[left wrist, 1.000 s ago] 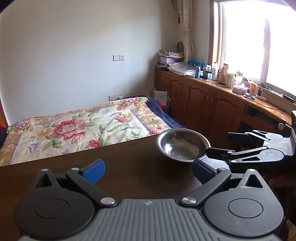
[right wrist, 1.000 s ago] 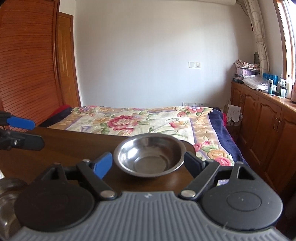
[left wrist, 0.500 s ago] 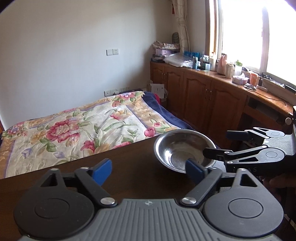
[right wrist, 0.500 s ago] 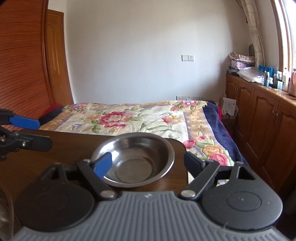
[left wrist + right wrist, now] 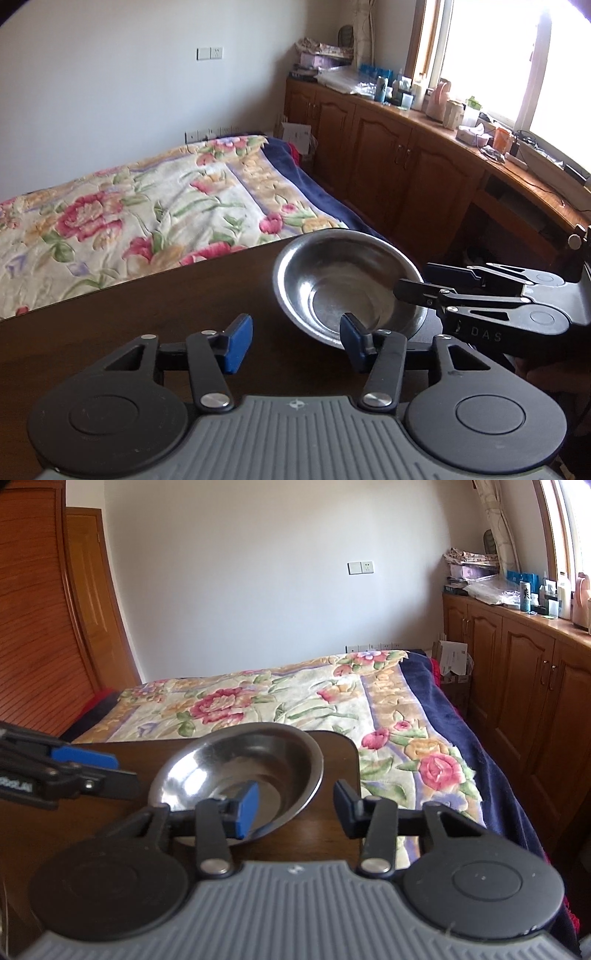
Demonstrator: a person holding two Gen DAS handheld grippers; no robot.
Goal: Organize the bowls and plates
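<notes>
A steel bowl sits near the far right corner of the dark wooden table. My right gripper is open and straddles the bowl's near right rim. Its left blue pad is inside the bowl and its right finger is outside, with a wide gap between them. In the left wrist view the right gripper comes in from the right across the rim. My left gripper is open with nothing between its fingers. It is just left of the bowl and appears in the right wrist view as well.
The table edge and its rounded corner lie right behind the bowl. Beyond is a bed with a floral cover. Wooden cabinets with bottles on top run under the window at right. A wooden wardrobe door stands at left.
The right gripper has moved forward, so the bowl's rim is now between its fingers. Both grippers' jaws have narrowed. The left gripper has come nearer the bowl.
</notes>
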